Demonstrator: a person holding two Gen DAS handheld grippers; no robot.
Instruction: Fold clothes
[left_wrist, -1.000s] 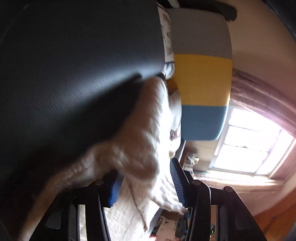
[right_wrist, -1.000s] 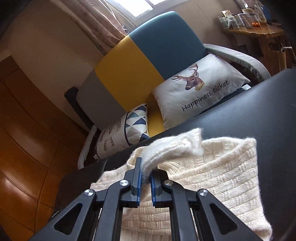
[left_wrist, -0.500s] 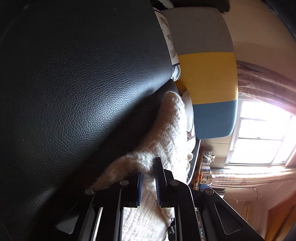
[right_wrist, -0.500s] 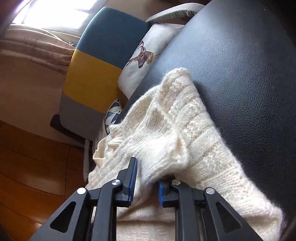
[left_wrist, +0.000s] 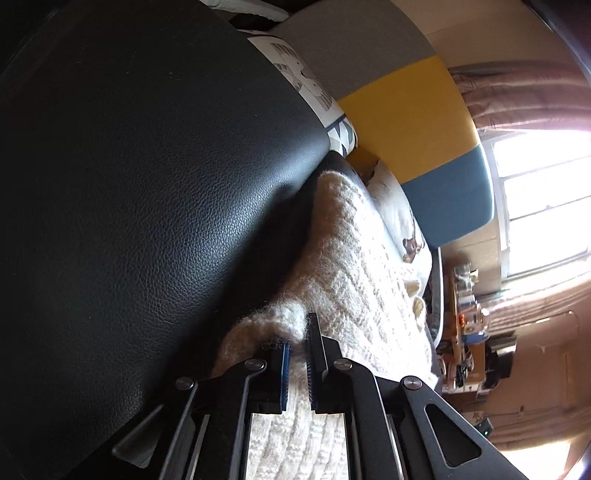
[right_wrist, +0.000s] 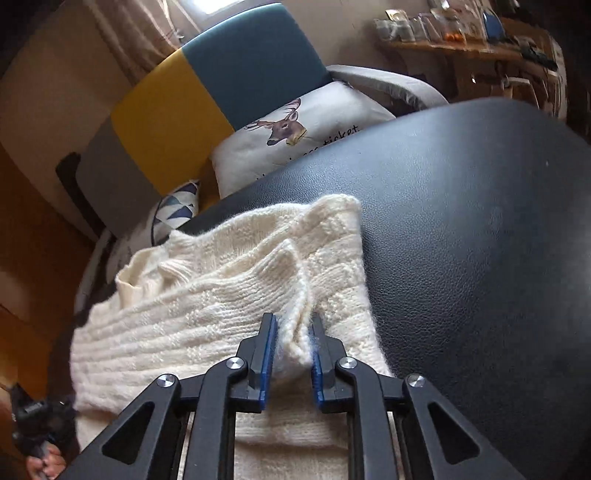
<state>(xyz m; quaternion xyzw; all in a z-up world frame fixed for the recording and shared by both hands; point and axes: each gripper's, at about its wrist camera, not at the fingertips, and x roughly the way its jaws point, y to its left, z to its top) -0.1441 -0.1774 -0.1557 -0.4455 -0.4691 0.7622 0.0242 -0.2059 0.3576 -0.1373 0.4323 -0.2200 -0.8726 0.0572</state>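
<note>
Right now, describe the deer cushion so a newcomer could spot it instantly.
Find the armchair with grey, yellow and teal bands behind the black leather surface. Two cushions rest on its seat; the deer cushion sits under the teal band. Unlike the triangle-patterned cushion beside it, it is off-white with a stag's head and script lettering.

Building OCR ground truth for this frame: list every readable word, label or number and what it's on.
"ticket.": black script on the white deer cushion, right wrist view; the words before it are cut off by the black table edge.
Shelf clutter: labels too small and blurred to read.
Cream knitted sweater, triangle-pattern cushion: no text.
</note>
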